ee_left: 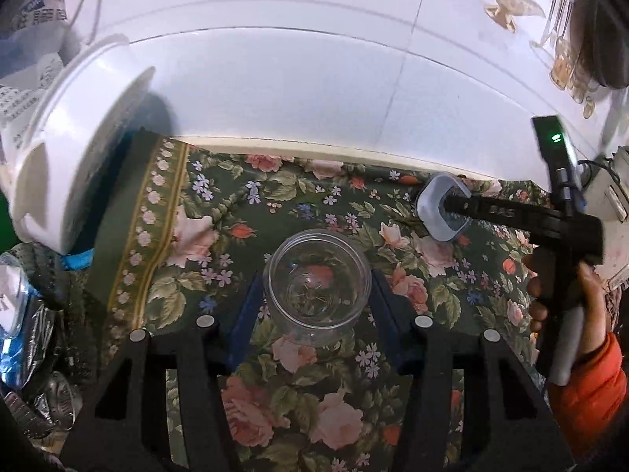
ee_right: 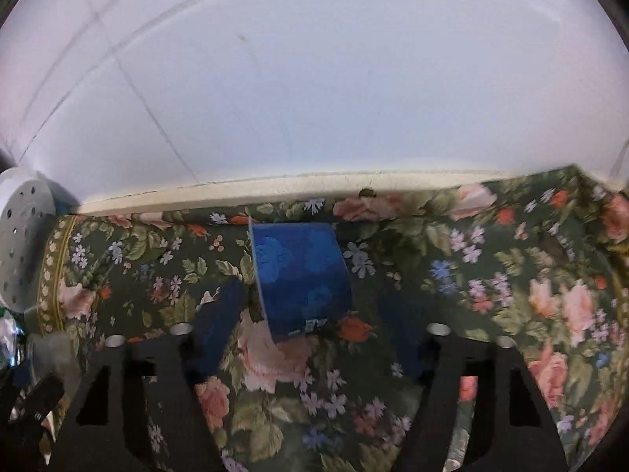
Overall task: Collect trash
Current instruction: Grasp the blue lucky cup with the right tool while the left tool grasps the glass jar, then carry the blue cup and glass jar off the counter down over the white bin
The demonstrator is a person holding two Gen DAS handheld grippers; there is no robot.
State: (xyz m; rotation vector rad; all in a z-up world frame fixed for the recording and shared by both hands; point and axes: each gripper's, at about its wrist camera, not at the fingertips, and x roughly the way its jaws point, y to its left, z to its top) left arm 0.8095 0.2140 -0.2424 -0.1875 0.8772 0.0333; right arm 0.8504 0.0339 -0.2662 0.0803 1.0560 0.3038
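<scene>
Count, both wrist views:

- 1 clear round plastic cup (ee_left: 317,285), seen from above.
- 1 translucent blue square plastic container (ee_right: 300,279); the same item shows grey-blue in the left wrist view.
- 1 white cylindrical appliance with perforated base (ee_left: 74,149).
- 1 green floral tablecloth (ee_left: 220,212) over the worktop.
- 2 black two-finger tools: 1 left tool (ee_left: 317,306), 1 right tool (ee_right: 304,322).
- 1 hand (ee_left: 566,303), with 1 orange sleeve (ee_left: 589,397).

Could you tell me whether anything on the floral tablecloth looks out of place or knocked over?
Yes. A blue-tinted container lies tipped on its side near the wall, its open mouth facing sideways, with the right tool reaching into it. The clear plastic cup between the left tool's fingers stands upright and looks empty. Nothing appears spilled on the tablecloth.
</scene>
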